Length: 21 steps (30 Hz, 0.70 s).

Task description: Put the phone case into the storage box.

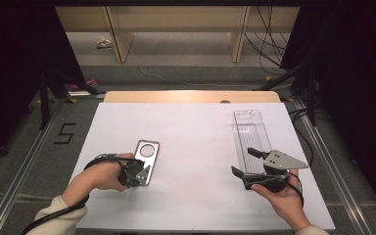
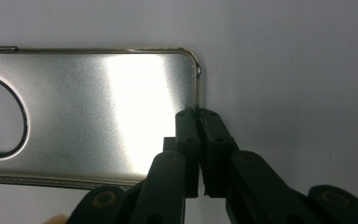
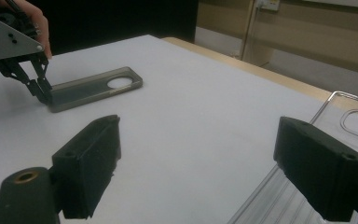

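A silver phone case (image 1: 147, 152) with a round camera hole lies flat on the white sheet, left of centre. My left gripper (image 1: 143, 174) comes at its near short end, and in the left gripper view its jaws (image 2: 197, 115) are pinched together on the case's (image 2: 98, 112) raised rim at a corner. The right gripper view shows that same grip (image 3: 42, 92) on the case's (image 3: 98, 86) end. My right gripper (image 1: 242, 160) is held open at the near end of a clear plastic box (image 1: 248, 133), with nothing between its wide-set jaws (image 3: 205, 154).
The white sheet (image 1: 200, 147) covers a wooden table whose far edge (image 1: 191, 96) shows bare. The clear box (image 3: 349, 116) lies lengthwise on the right side. Metal rails run along the floor on both sides, and dark stands flank the far corners.
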Motion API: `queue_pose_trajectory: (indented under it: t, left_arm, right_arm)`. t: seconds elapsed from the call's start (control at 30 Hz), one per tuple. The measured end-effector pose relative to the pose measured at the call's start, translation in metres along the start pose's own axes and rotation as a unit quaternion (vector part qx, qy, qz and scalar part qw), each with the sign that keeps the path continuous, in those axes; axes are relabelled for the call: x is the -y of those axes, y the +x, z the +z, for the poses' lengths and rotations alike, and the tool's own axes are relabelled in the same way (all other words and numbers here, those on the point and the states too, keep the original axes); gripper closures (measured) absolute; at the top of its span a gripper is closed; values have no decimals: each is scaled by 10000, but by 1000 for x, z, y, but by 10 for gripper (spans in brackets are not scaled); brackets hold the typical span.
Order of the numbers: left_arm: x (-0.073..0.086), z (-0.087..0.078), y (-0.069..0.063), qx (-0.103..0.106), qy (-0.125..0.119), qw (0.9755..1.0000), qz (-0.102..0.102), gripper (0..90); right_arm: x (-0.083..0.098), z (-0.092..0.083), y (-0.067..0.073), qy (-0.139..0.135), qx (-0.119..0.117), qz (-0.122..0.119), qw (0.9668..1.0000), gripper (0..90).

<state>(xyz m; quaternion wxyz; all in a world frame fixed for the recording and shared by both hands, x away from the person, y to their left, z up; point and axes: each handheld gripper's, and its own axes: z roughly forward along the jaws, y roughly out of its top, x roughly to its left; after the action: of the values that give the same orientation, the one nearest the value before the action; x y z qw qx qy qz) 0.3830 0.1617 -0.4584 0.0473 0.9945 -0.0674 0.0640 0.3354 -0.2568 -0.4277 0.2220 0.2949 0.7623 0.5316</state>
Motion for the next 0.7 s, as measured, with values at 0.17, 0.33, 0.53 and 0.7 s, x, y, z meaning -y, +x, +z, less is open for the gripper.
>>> queue_pose_trajectory:
  t: [0.17,0.33,0.53,0.7]
  left_arm:
    - [0,0,0,-3,3,10000,1,869]
    - [0,0,0,-13,3,10000,-12,873]
    - [1,-1,-2,-84,49,9999,-31,878]
    - [1,-3,-3,-217,12,9998,-42,880]
  right_arm:
    - [0,0,0,-2,0,2,10000,159]
    - [0,0,0,4,-2,-4,10000,159]
    - [0,0,0,-23,-1,-9,10000,159]
    - [0,-1,0,-16,-2,-11,10000,159]
